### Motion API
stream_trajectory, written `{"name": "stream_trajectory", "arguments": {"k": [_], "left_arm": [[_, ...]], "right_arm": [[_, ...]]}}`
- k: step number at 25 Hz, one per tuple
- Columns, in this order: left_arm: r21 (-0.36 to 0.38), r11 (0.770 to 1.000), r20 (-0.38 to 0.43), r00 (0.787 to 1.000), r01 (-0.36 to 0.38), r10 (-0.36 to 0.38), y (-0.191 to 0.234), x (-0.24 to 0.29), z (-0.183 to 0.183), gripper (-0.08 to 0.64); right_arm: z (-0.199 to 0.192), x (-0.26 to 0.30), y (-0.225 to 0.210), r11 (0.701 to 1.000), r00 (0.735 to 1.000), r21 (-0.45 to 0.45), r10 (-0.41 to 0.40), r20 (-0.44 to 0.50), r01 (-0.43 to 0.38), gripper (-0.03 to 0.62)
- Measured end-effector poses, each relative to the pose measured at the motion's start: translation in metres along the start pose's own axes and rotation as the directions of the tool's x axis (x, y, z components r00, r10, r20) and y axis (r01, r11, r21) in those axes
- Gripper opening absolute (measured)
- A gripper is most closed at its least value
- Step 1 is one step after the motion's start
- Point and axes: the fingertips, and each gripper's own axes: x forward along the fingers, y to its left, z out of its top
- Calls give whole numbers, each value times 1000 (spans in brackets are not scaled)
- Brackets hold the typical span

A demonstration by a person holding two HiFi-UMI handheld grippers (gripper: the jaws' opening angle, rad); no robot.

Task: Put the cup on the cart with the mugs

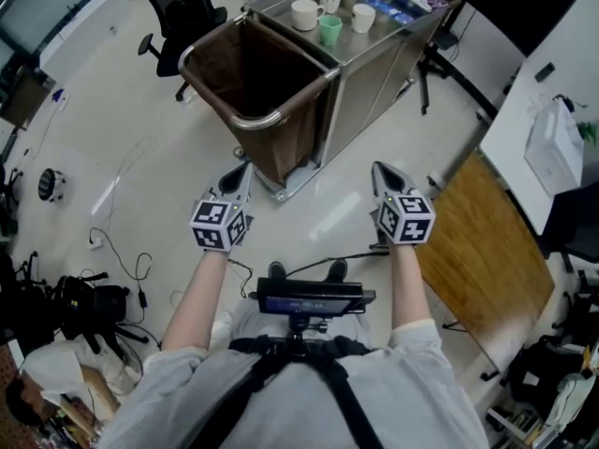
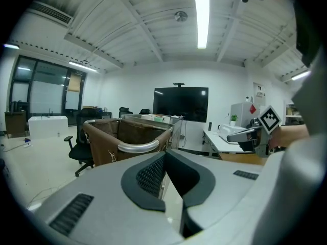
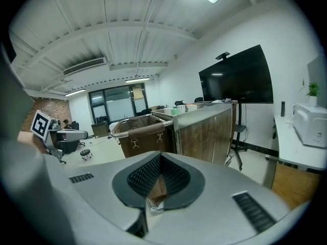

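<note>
Facing one cart at twelve o'clock, the person holds the left gripper and right gripper empty, each with jaws pressed together. Three white mugs share the cart top with one green cup. The placing looks done, and only backing away seems left.

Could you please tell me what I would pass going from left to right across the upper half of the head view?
Chair → brown bin → cart → white table.
</note>
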Motion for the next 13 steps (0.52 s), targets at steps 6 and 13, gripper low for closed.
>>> {"name": "stream_trajectory", "arguments": {"k": [6, 13], "left_arm": [[-3, 1000, 9, 1000, -6, 6, 14, -8, -3, 6], [-1, 1000, 20, 1000, -3, 3, 24, -1, 6, 5]], "right_arm": [[2, 2, 5, 1000, 1000, -9, -9, 5, 9, 0], [17, 11, 6, 1000, 1000, -22, -7, 16, 8, 0]]}}
